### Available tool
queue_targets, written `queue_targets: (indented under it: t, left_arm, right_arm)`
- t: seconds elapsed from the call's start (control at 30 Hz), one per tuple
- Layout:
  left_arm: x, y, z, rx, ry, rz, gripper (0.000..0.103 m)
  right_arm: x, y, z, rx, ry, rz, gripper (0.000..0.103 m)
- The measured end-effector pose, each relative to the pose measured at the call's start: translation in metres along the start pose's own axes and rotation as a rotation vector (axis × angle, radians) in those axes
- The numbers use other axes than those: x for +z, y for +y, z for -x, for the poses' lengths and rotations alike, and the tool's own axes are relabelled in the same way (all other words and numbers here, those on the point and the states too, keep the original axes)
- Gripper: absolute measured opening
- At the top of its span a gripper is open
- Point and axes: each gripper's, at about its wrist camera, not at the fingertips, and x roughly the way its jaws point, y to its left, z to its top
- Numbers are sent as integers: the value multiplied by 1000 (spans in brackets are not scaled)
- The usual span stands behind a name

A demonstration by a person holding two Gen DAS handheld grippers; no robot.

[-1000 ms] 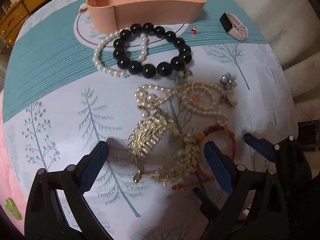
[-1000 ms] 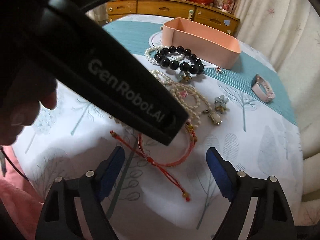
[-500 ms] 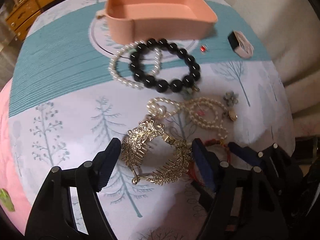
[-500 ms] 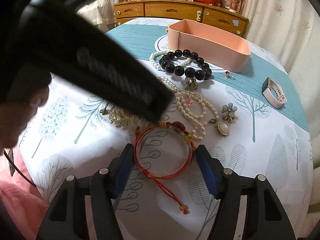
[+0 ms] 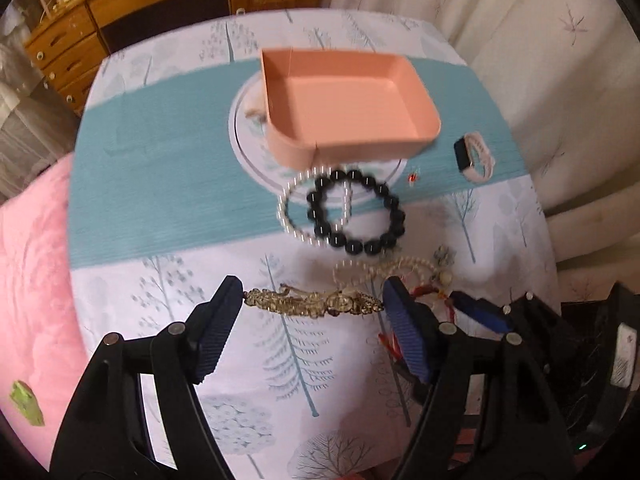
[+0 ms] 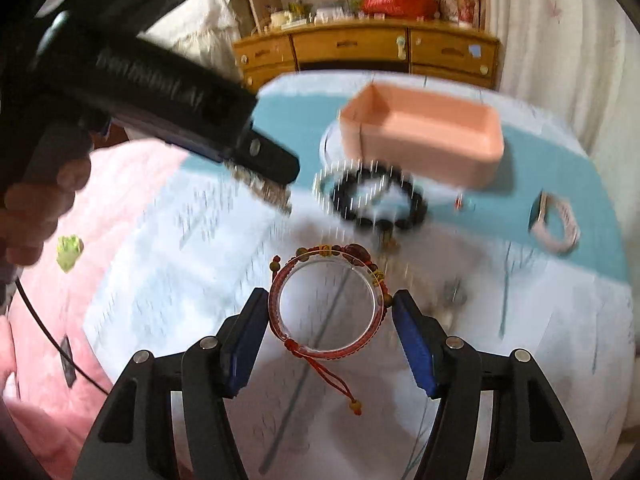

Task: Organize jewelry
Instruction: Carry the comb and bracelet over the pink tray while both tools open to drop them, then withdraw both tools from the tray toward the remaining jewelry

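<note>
The left gripper (image 5: 313, 306) pinches a gold hair comb (image 5: 314, 304) end to end between its blue pads (image 5: 216, 330), holding it level above the tree-print tablecloth (image 5: 160, 208). The right gripper (image 6: 330, 320) clamps a red braided bracelet (image 6: 326, 300) across its width, the ring standing between the two fingers and its knotted red cord (image 6: 340, 384) dangling toward the near side. In the left wrist view the right gripper (image 5: 480, 316) shows just to the right of the left one, with a bit of the red bracelet (image 5: 428, 292) beside it.

Farther off on the cloth, a black bead bracelet (image 5: 356, 212) lies overlapping a white pearl bracelet (image 5: 308, 208), both just on the near side of a shallow pink tray (image 5: 348, 100). The tray sits on the teal band of the cloth, partly over a round white mat (image 5: 248, 136), and nothing shows inside it. To its right lie a tiny red stud (image 5: 413, 177) and, farther right, a pale pink smartwatch (image 5: 476, 156). A pearl necklace (image 5: 384, 270) and a small flower-shaped piece (image 5: 444, 256) lie just beyond the left gripper's right finger. A pink blanket (image 5: 32, 280) lies to the left of the table, and a wooden dresser (image 6: 360, 50) stands at the far side of the room. The right wrist view is blurred.
</note>
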Motion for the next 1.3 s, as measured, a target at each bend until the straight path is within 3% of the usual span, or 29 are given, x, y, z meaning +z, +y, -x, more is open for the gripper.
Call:
queue_targets:
  t: [0.37, 0.7, 0.87, 0.9, 0.93, 0.97, 1.07, 1.3]
  left_arm:
    - [76, 5, 45, -12, -160, -10, 70]
    - [137, -2, 29, -47, -232, 13, 70]
    - [152, -3, 5, -82, -224, 34, 72]
    - [153, -3, -1, -85, -214, 39, 74]
    - [156, -3, -7, -72, -193, 47, 81]
    - [156, -2, -12, -56, -177, 56, 82]
    - [154, -2, -17, -4, -184, 47, 82]
    - [138, 7, -14, -26, -190, 64, 82]
  right_arm:
    - [89, -24, 21, -66, -183, 1, 64]
    - [144, -69, 3, -109, -196, -58, 64]
    - [147, -83, -21, -134, -181, -108, 65]
    - [143, -84, -27, -141, -172, -121, 71]
    - [135, -81, -32, -146, -157, -128, 84]
    - [134, -83, -39, -151, -139, -127, 87]
    - [131, -82, -47, -182, -134, -96, 87]
    - [124, -92, -45, -224, -142, -132, 87]
